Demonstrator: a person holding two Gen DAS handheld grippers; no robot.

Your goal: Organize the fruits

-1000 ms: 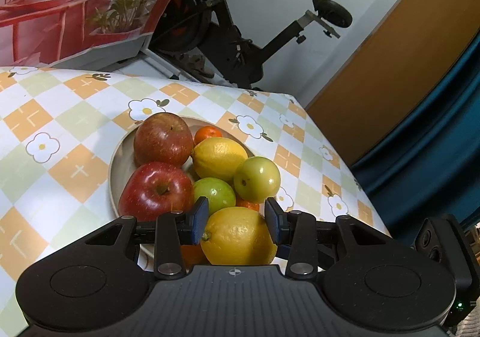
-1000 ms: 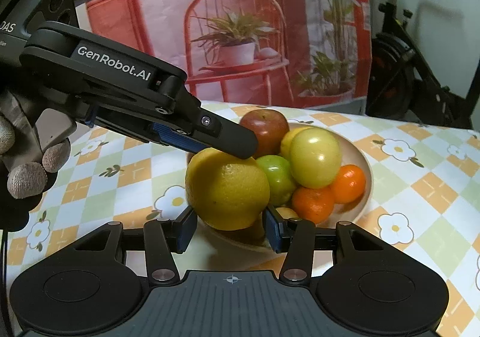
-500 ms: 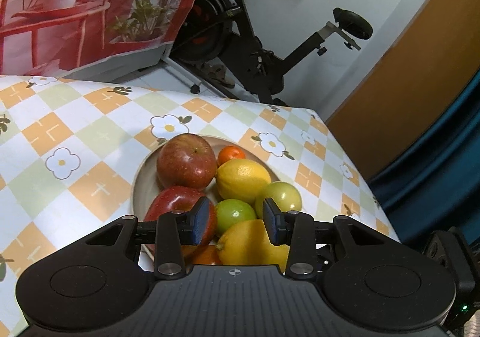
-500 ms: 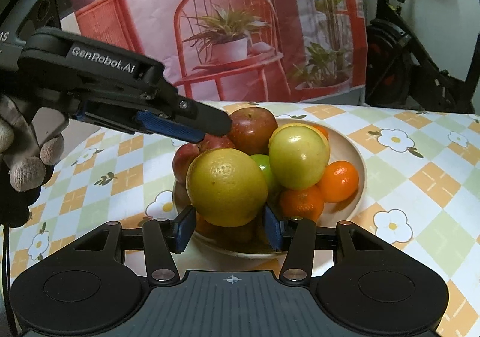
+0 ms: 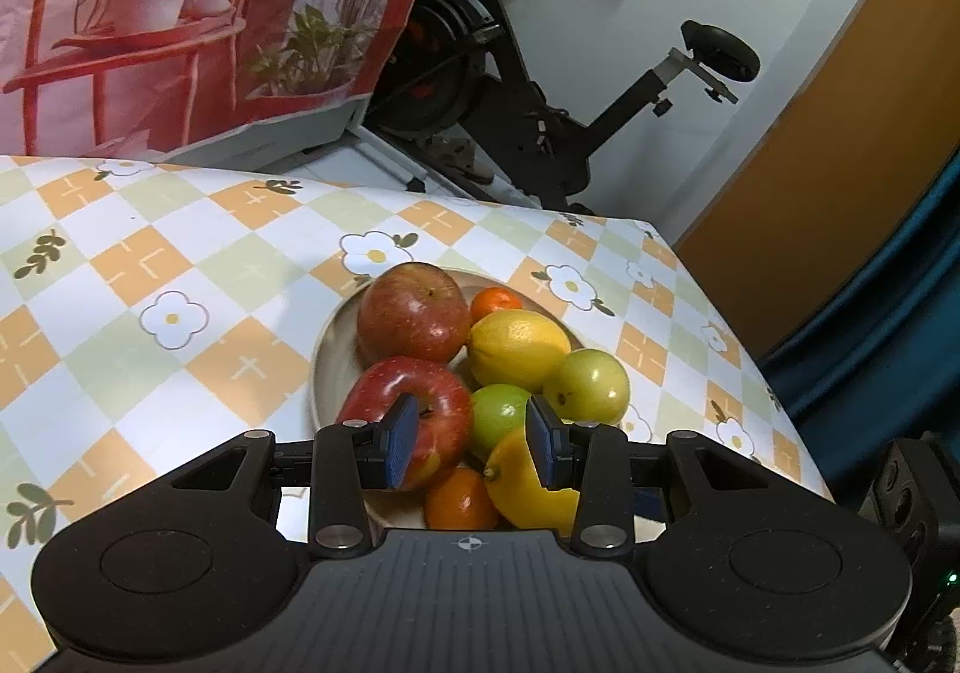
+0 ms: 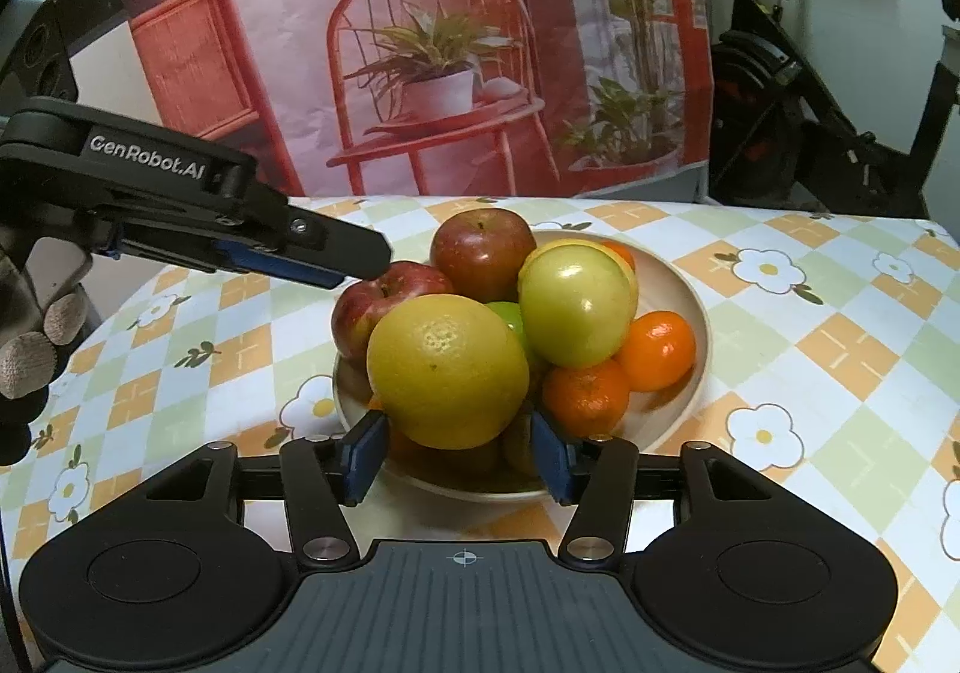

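On the worktop [image 5: 180, 277], plate [image 6: 690, 307] heaped with fruit: both grippers' jaws open, empty; piling seemingly done, next clear withdrawal without nudging.

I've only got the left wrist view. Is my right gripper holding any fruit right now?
Observer: No. The right wrist view shows the right gripper open, with its pads on either side of the big yellow citrus, which lies on the pile in the plate.
Operator: How high is my left gripper over that pile?
Observer: Low. Seen from the side, the tip of the left gripper hangs just over the left red apple. I can't tell if they touch.
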